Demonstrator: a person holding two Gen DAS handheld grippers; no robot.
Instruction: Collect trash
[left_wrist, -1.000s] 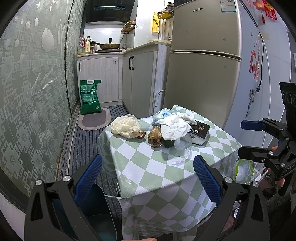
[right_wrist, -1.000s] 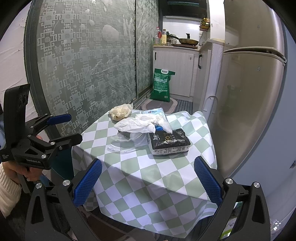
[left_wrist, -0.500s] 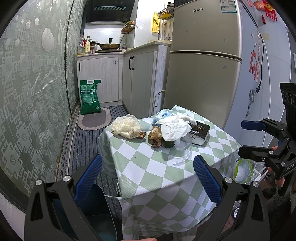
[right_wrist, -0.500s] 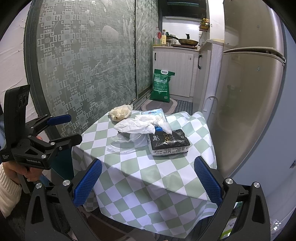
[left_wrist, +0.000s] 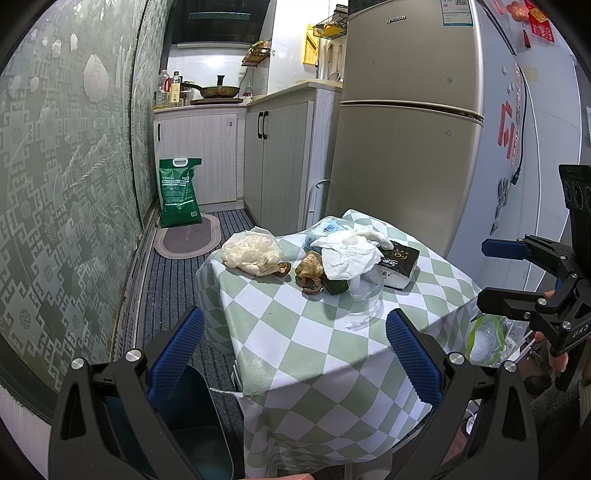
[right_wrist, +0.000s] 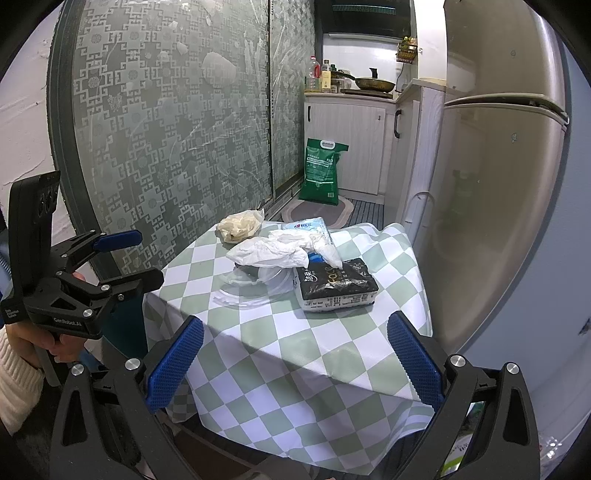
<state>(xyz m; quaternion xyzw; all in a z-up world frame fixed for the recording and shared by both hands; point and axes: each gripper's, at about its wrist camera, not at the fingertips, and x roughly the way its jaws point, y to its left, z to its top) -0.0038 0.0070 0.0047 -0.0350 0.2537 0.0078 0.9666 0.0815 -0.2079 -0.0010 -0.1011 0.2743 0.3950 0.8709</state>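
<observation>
With both grippers, left (left_wrist: 293, 349) and right (right_wrist: 295, 354), hanging short of the green-and-white checked tabletop (left_wrist: 295, 332), jaws wide open and empty (2 idle tools), a grab at the crumpled white tissue (left_wrist: 347, 256) heaped mid-table could topple the clear plastic cup (left_wrist: 365, 291) beneath it.

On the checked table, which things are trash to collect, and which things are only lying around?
Trash: crumpled white tissue; yellowish plastic bag; brown food scraps; clear plastic cup.
Lying around: black tissue pack; green sack; fridge.
</observation>
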